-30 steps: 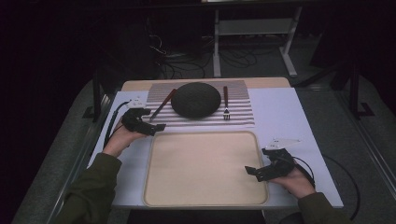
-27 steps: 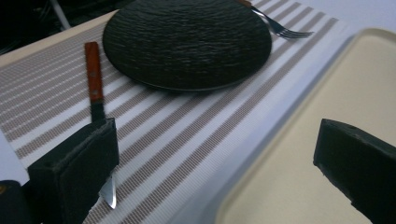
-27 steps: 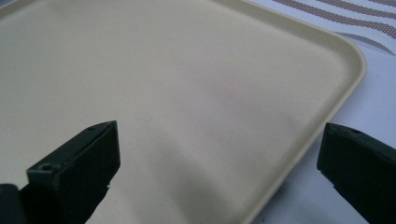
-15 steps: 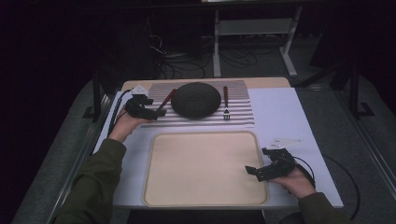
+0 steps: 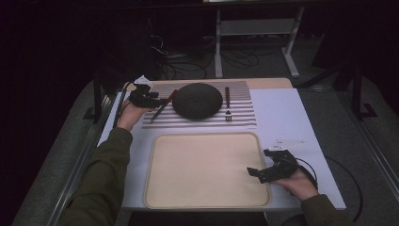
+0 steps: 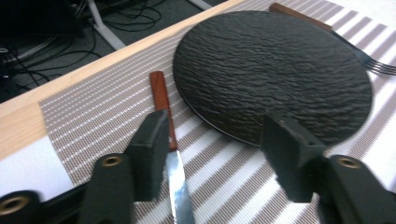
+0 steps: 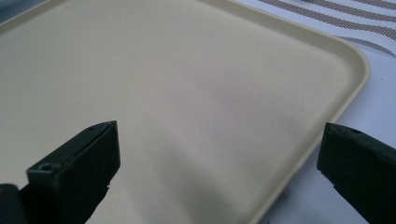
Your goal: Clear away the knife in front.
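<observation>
Knife [image 6: 173,173] upper left, beside slate plate [image 6: 275,70] | left gripper [image 6: 212,140] jaws just closing, not yet pinching | risk: off-centre pad nudges knife sideways

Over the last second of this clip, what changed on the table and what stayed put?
The left gripper travelled away from the person, from the beige tray's far left corner to the wooden-handled knife beside the round black slate plate. Its jaws have just been closing around the knife, not yet gripping. The right gripper, plate, fork and tray stayed put.
</observation>
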`<state>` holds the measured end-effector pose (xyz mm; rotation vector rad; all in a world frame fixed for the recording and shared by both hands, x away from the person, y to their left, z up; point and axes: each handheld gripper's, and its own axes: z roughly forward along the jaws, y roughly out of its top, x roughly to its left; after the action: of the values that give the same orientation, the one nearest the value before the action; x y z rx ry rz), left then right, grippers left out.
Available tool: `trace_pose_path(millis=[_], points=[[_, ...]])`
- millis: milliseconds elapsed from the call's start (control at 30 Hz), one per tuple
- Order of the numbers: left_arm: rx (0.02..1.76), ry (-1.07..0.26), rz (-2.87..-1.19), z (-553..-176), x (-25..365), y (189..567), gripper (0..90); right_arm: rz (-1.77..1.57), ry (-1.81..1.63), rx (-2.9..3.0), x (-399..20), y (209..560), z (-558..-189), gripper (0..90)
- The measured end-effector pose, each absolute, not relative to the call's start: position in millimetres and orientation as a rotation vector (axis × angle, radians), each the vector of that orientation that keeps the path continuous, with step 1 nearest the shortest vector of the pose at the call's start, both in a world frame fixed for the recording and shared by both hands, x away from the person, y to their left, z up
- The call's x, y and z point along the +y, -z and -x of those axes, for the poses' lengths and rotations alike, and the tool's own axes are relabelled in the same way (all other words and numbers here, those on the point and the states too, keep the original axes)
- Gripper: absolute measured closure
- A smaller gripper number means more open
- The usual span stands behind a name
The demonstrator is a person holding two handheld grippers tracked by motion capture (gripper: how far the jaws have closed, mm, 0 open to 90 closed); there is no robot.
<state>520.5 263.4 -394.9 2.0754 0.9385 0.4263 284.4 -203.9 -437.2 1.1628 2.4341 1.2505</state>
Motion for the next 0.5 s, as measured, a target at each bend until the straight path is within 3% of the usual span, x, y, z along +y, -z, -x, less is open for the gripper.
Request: trace_pose_path(millis=[200,500], points=[[0.988,-0.440,-2.083,-537,266,402,54.5,-1.165,-1.262,2.429,-205,437,-284,0.0],[1.060,-0.417,-2.088,-556,261,421,61.4,-1.172,-1.268,2.430,-206,438,-284,0.0]])
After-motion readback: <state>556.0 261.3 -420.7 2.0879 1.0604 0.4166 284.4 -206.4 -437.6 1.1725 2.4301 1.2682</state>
